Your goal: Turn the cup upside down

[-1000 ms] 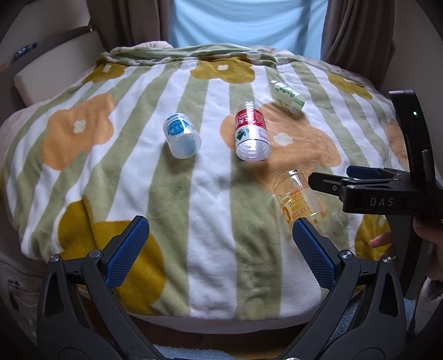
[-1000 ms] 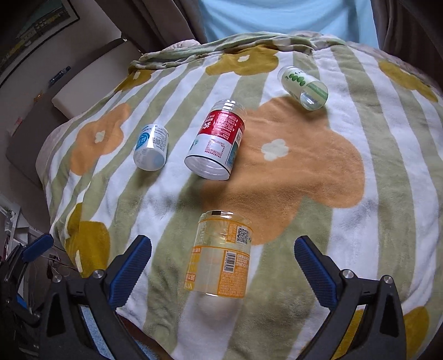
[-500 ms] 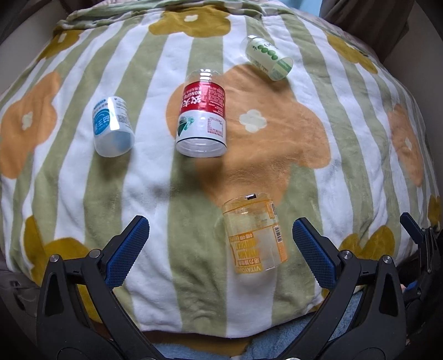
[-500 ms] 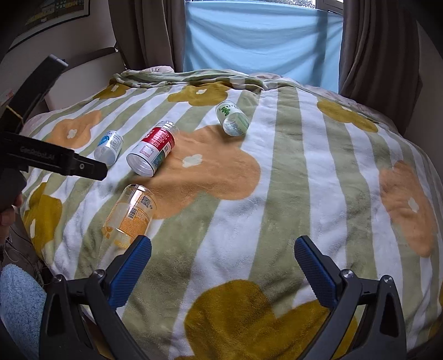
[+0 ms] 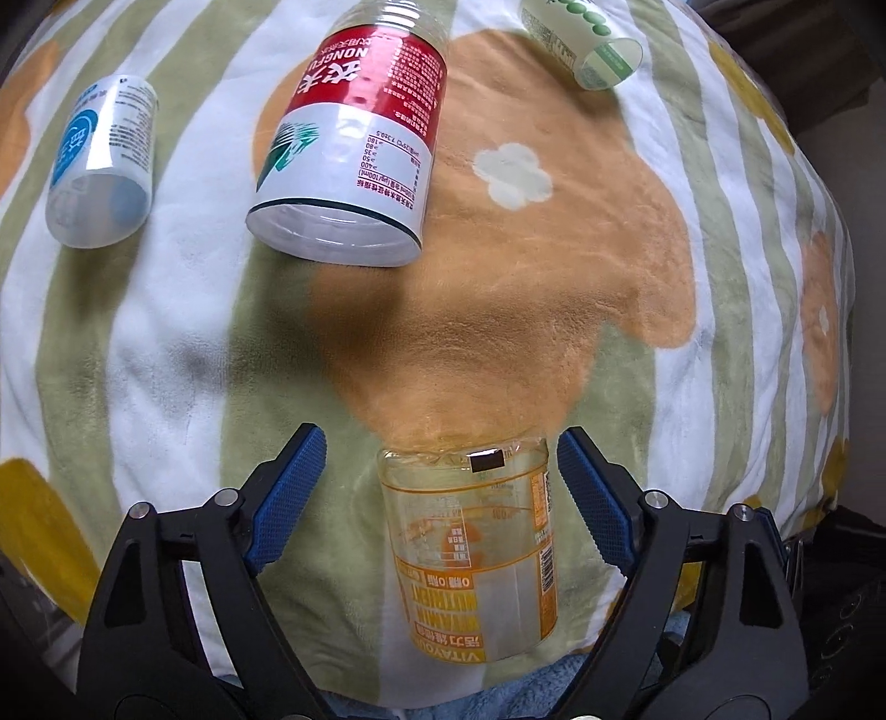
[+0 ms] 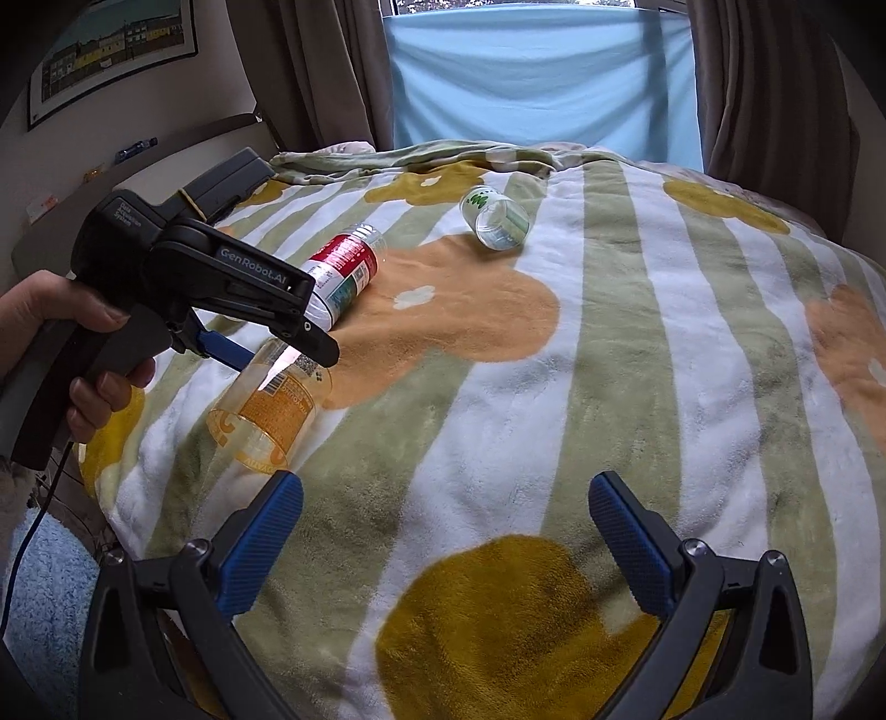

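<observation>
On the striped blanket (image 5: 581, 343), the orange-labelled cup (image 5: 476, 559) lies on its side near the front edge between the open left gripper (image 5: 440, 487), so closing comes next, while the right gripper (image 6: 446, 531) hangs open, empty.

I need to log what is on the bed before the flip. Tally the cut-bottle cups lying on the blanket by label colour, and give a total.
Orange-labelled clear plastic cup, between the open left gripper fingers: 1
Red-and-white-labelled clear plastic cup: 1
Blue-and-white-labelled clear plastic cup: 1
Green-dotted white-labelled clear plastic cup: 1
Total: 4 cups, all lying on their sides on the striped floral blanket.
</observation>
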`<state>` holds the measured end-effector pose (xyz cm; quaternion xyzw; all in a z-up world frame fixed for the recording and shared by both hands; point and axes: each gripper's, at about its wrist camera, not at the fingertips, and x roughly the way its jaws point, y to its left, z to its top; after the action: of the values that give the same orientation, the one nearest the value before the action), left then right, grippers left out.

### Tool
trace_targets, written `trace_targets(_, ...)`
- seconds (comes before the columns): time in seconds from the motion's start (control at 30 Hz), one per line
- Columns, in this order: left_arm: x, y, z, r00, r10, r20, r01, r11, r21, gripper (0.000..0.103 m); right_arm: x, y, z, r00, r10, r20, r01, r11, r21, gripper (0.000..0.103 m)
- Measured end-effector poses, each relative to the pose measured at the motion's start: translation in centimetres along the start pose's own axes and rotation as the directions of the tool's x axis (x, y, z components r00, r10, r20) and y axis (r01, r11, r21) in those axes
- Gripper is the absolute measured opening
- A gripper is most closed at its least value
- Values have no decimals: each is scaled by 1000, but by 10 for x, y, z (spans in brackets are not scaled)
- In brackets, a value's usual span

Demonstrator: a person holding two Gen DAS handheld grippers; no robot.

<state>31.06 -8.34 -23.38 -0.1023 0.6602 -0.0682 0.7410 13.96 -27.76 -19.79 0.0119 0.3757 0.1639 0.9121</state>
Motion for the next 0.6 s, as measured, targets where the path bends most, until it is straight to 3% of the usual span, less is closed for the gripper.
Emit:
trace_targets(0.07, 5, -1, 2, 1000, -21, -18, 21, 1000, -2, 75, 3, -1, -1, 1000, 2, 1, -2, 1000, -2, 103)
trace_targets(0.17, 13, -4, 2, 998, -43, -45, 44, 999, 10, 59, 4, -1, -1, 1000, 9, 8, -9, 1000, -5, 103)
trace_targets(0.37, 7, -3, -2, 996, -86, 1, 86, 996, 16, 59, 2, -1, 0, 1000, 9, 23, -9, 1000, -13, 103)
trace_targets(0.5, -29, -6, -15, 979, -127, 161, 113, 989, 96, 59, -1, -3, 0, 999, 3, 32, -3, 1000, -4, 103)
trace_targets(0.6, -53, -13, -30, 933, -90, 348, 23, 981, 191, 58, -5, -4, 0, 999, 12, 43, -13, 1000, 17, 103)
